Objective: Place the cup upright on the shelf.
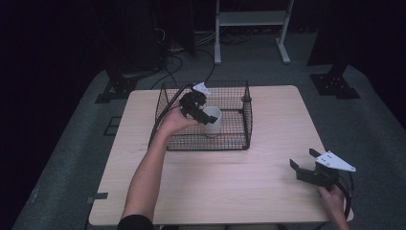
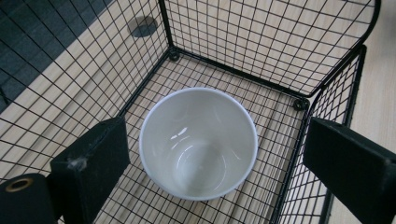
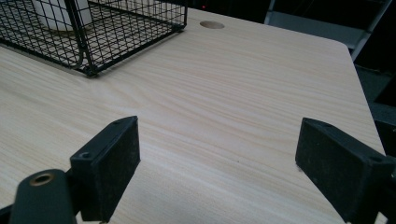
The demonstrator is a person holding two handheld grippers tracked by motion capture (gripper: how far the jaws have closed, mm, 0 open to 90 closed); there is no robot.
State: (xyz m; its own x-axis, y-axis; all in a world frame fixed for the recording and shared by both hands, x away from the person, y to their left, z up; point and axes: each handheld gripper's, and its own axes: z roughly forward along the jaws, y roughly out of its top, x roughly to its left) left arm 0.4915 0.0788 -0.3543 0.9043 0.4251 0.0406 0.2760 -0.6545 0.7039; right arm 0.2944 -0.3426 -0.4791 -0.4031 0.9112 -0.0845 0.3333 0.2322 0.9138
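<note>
A white cup (image 1: 214, 120) stands upright and empty inside a black wire basket (image 1: 248, 115) at the middle back of the wooden table (image 1: 239, 191). My left gripper (image 1: 203, 113) hovers just above the cup's near-left rim. In the left gripper view, the left gripper (image 2: 210, 144) is open, its jaws set wide on either side of the cup (image 2: 198, 144) without touching it. My right gripper (image 1: 303, 159) is held low over the table's front right corner. It is open (image 3: 219, 149) with only bare wood between its jaws.
The basket (image 3: 116, 28) with the cup (image 3: 56, 14) lies far to the upper left in the right gripper view. A round cable hole (image 3: 212, 24) sits in the tabletop behind it. Black stand feet (image 1: 335, 86), cables and a white frame (image 1: 251, 19) stand on the floor beyond.
</note>
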